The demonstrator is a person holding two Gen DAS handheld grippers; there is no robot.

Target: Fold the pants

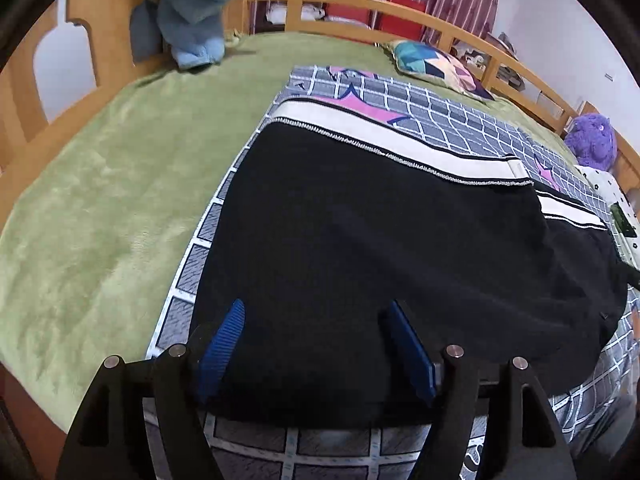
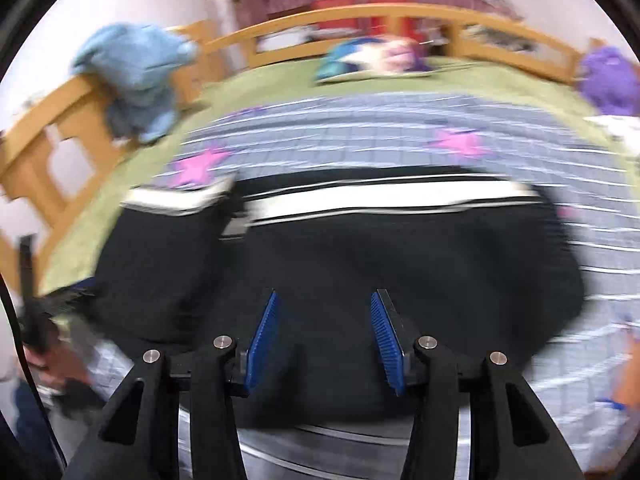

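Black pants [image 1: 380, 248] with a white side stripe [image 1: 400, 152] lie folded flat on a grey checked sheet [image 1: 460, 120] printed with pink stars. My left gripper [image 1: 316, 320] hangs above their near edge, jaws spread, nothing between the blue pads [image 1: 224, 340]. My right gripper [image 2: 324, 312] hangs over the same black cloth, jaws apart and empty; that view is blurred. Under the sheet lies a green blanket [image 1: 100, 200]. A wooden bed rail [image 1: 460, 28] runs along the far side, with a blue towel [image 1: 200, 12] draped over it, a patterned cushion [image 1: 436, 64] and a purple plush toy [image 1: 592, 140] close by.
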